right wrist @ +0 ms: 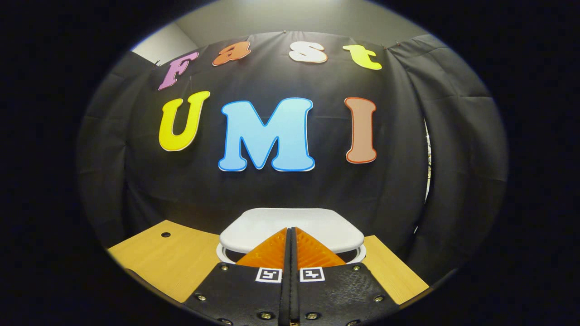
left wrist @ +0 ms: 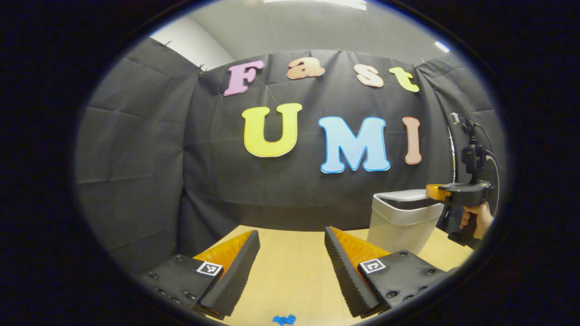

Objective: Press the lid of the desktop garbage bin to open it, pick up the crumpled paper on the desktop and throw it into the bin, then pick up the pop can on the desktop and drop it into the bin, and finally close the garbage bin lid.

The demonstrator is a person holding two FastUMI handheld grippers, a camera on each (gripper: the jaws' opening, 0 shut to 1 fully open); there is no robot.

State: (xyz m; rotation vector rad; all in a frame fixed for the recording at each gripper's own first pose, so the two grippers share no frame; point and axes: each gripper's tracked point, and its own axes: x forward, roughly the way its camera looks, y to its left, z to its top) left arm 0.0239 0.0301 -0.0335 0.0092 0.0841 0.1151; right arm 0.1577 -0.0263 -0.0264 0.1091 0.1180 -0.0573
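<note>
The tabletop is pale wood with a fine straight grain and a smooth, matt face; in the right gripper view a small round hole is drilled through it to the left of the garbage bin. Behind the bin hangs the booth's wall, a black cloth creased into squares, and above the cloth a plain grey ceiling with a bright strip light shows.

The bin is smooth light-grey plastic, tapering downward, with a darker band under its rim. Its lid is a rounded white slab lying over the bin's mouth, with a dark gap showing at the near rim.

In the left gripper view the left tool hangs above the tabletop to the left of the bin, its ribbed, wedge-shaped fingers spread well apart with nothing between them. A small crumpled blue scrap lies on the wood nearer than the bin, below those fingers. The right tool, gripped by a hand, reaches over the bin's top.

In its own view the right tool has its fingers pressed together, tips over the lid; whether they touch it I cannot tell.
</note>
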